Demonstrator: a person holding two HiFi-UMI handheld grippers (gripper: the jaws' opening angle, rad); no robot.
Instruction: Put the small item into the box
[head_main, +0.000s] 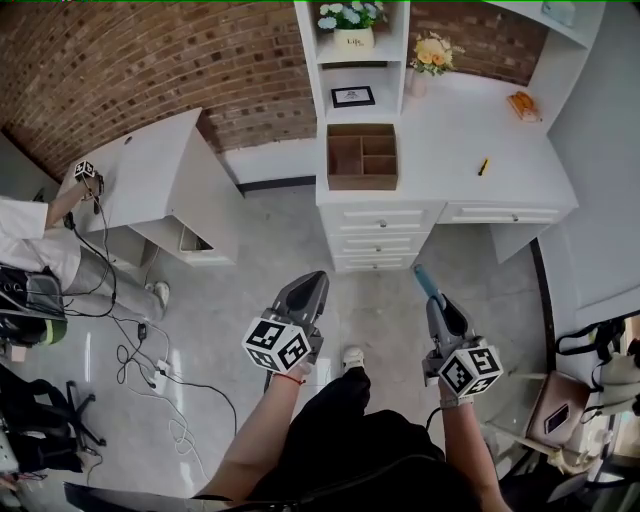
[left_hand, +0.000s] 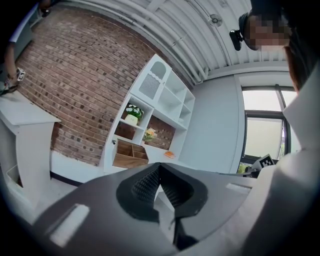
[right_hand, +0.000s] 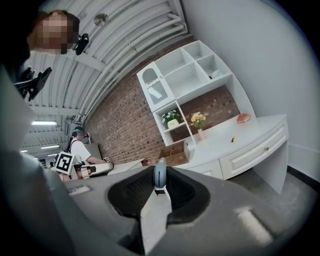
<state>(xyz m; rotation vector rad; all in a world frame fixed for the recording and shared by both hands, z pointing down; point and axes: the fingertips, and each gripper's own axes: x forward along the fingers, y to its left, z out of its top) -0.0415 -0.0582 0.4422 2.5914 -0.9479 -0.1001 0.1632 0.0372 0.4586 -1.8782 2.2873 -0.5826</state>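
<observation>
Found the right gripper (head_main: 431, 298) with jaws closed on the item (head_main: 424, 280), a small blue-grey piece reaching past the jaw tips. Confirmed in the right gripper view: item (right_hand: 159, 175) pinched upright between the jaws. Found the left gripper (head_main: 316, 280) with jaws together and nothing between them. Recorded both grippers over the floor (head_main: 300, 230), well apart from the counter (head_main: 450, 150).

Located the box (head_main: 362, 157) at the counter's front left corner: wooden, open-topped, divided into compartments, with no contents visible from the head view. Noted a small yellow object (head_main: 483, 166) lying on the counter to the right of the box, apart from it.

Assessed pick-up as done and delivery as not begun. Left to do: close the gap to the counter, bring the right gripper above a compartment, lower it, and open the jaws. Cannot tell which compartment is meant. Judged no part for the left gripper, unless to steady the box.
</observation>
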